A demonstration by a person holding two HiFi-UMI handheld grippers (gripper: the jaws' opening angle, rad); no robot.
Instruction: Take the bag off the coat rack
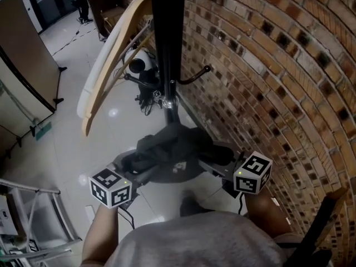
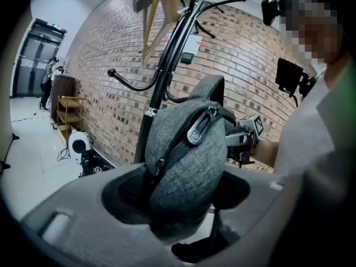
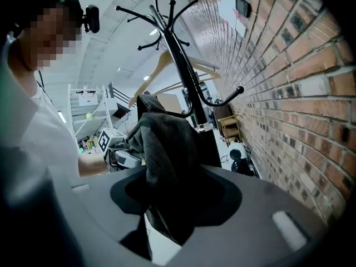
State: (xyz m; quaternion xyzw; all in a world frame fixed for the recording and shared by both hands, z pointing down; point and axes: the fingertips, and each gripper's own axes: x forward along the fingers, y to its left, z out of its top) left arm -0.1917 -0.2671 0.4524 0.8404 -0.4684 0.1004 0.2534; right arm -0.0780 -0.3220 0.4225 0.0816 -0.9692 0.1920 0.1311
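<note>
Progress: grip made, removal likely unfinished | left gripper (image 1: pixel 138 170): jaws clamp bag (image 1: pixel 172 148) at its 8 o'clock | right gripper (image 1: pixel 216 163): jaws pinch its cloth at 4 o'clock | bag: 6 o'clock of coat rack (image 1: pixel 165 43), strap-on-hook unclear | left: carry clear

We see a wooden hanger (image 1: pixel 111 54) beside the brick wall (image 1: pixel 267 65), and a white appliance (image 1: pixel 139 64) at that wall's foot.
</note>
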